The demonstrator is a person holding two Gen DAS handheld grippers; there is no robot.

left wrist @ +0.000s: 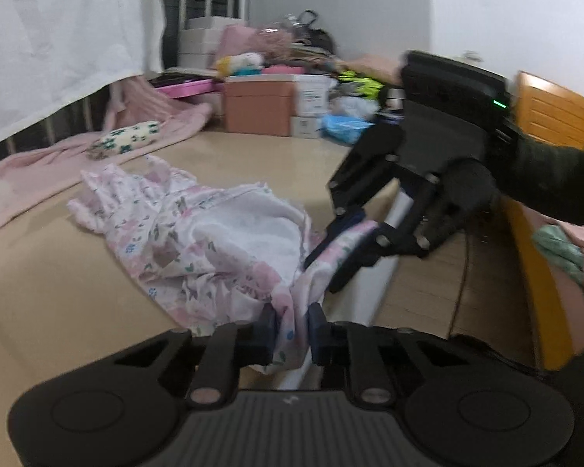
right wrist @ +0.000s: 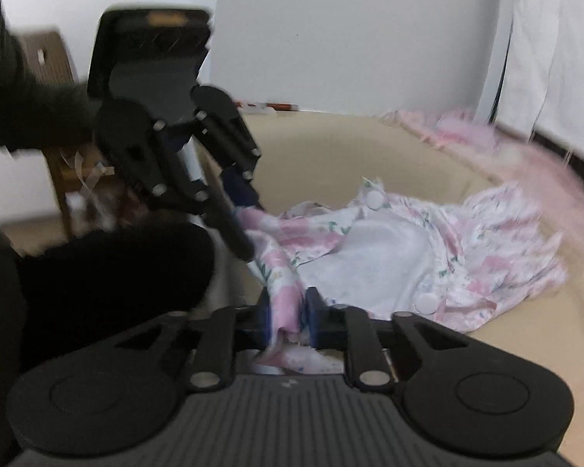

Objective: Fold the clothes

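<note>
Floral pyjama top (left wrist: pixel 198 241), pink and white with blue sprigs, lies rumpled on the tan bed (left wrist: pixel 58 280), its white lining turned up in the middle and its near edge lifted off the surface by both of my tongs. My left tongs (left wrist: pixel 292 330) are clamped on a gathered bit of that edge, the blue pads pressed to the cloth on either side. My right tongs (right wrist: pixel 288 319) are pinched on the same edge just beside them, and in the left view I see them (left wrist: pixel 346 245) biting the fabric from the right. By my reading the garment is far from a tidy fold: it is bunched, wrinkled and half inside out, with no straight crease or squared shape showing anywhere. Whether I am gathering it to spread it flat or pulling one side over for a fold, the pictures do not settle. Its long axis seems to run from my grip away toward the far left, where a loose end trails off near the pink blanket (left wrist: pixel 27 179), though the crumpling makes that uncertain.
</note>
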